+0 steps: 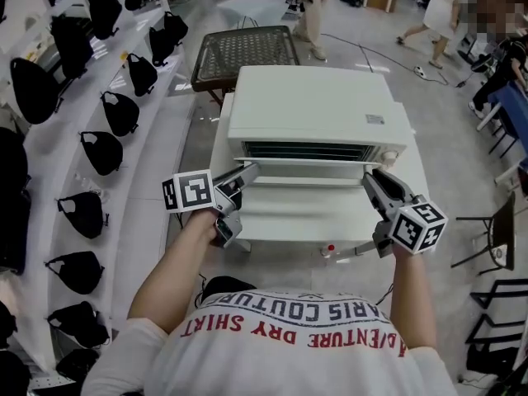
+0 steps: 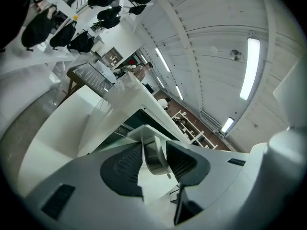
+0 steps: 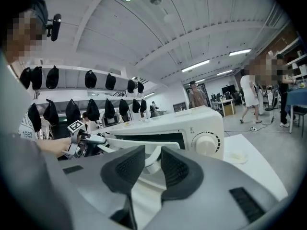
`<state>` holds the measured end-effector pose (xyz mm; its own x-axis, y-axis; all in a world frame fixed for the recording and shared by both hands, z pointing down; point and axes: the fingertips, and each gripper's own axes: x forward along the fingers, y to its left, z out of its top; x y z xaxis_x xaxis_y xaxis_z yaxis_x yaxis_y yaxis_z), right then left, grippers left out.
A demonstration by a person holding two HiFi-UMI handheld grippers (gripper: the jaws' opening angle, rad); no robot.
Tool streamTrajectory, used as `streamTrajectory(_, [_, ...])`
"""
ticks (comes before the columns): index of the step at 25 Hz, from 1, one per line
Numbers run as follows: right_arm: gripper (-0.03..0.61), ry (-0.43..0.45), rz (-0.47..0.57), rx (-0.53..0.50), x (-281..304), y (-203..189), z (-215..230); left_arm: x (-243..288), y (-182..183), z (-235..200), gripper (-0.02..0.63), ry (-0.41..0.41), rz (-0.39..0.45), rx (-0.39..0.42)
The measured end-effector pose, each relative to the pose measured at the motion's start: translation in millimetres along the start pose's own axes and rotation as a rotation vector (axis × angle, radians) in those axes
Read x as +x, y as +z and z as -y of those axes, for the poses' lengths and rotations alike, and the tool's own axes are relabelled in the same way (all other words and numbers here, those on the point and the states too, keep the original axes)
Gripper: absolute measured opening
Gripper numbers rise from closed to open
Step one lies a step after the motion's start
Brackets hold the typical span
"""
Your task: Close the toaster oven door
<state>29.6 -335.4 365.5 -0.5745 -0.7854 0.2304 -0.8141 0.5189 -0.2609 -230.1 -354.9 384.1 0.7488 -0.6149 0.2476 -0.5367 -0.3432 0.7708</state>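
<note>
A white toaster oven stands on a white table. Its drop-down door is partly raised, and the white handle runs along the door's upper edge. My left gripper is shut on the handle's left end. In the left gripper view the handle's bracket fills the gap between the pads of that gripper. My right gripper is shut on the handle's right end. The right gripper view shows the curved handle between the dark pads of that gripper, below the oven's knob.
A dark mesh-topped table stands just behind the oven. Shelves with several black caps line the left wall. People walk at the back right, and black chairs stand to the right. A small red-tipped item lies by the door's front edge.
</note>
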Motion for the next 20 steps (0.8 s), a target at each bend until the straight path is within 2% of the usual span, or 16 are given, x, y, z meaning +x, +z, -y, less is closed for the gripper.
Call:
streamTrajectory(12, [0.095, -0.008, 0.024, 0.030, 24.2, 22.7, 14.9, 15.3, 27.5, -5.3, 0.167, -0.058, 0.033, -0.169])
streamTrajectory(20, [0.100, -0.002, 0.034, 0.029, 27.6, 22.4, 18.7, 18.6, 28.8, -6.2, 0.175, -0.095, 0.043, -0.189])
